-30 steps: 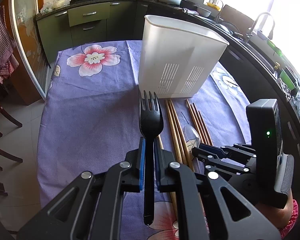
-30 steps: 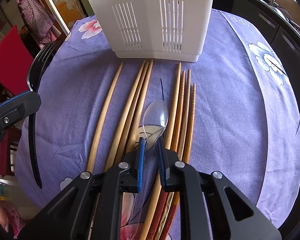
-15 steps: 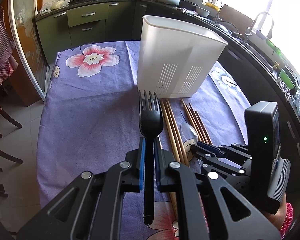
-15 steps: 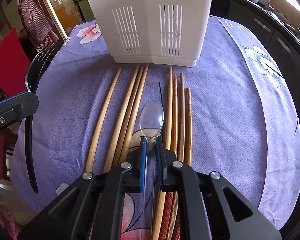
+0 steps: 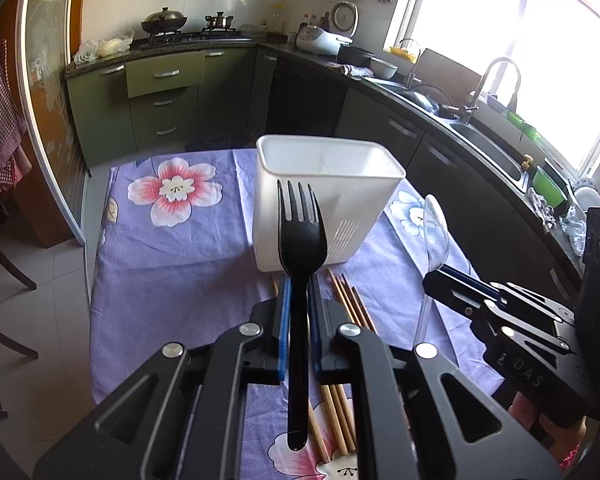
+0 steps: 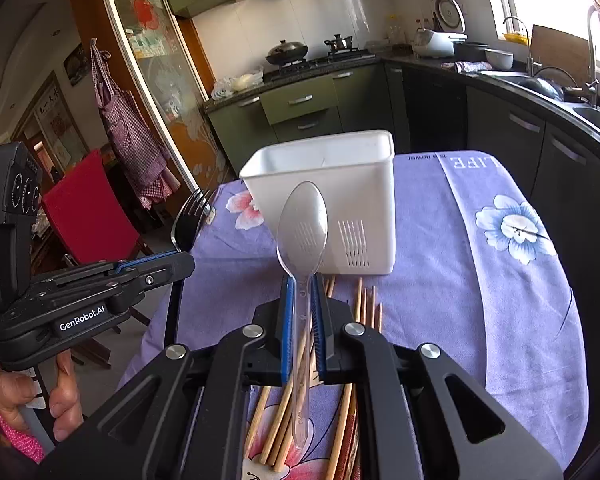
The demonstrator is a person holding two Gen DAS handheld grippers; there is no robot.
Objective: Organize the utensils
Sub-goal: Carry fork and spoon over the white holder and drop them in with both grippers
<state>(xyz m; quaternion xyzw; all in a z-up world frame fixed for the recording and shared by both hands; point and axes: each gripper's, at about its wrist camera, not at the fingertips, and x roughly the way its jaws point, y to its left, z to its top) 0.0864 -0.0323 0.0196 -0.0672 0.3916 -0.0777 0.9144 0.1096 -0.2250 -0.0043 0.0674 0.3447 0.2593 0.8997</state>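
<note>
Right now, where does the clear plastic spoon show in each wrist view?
Left wrist: clear spoon at right, bowl up, held by the right gripper.
Right wrist: spoon at centre, clamped between the blue pads.
Shared landmark: the white utensil holder behind it.

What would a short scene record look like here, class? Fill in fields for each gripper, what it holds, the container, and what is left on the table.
left gripper: shut on the black fork, tines pointing up
right gripper: shut on the clear plastic spoon, bowl pointing up
container: white utensil holder, upright on the purple floral tablecloth, nothing visible inside
left on table: wooden chopsticks, lying in front of the holder
fork and spoon: both lifted clear of the cloth, not yet in the holder
</note>
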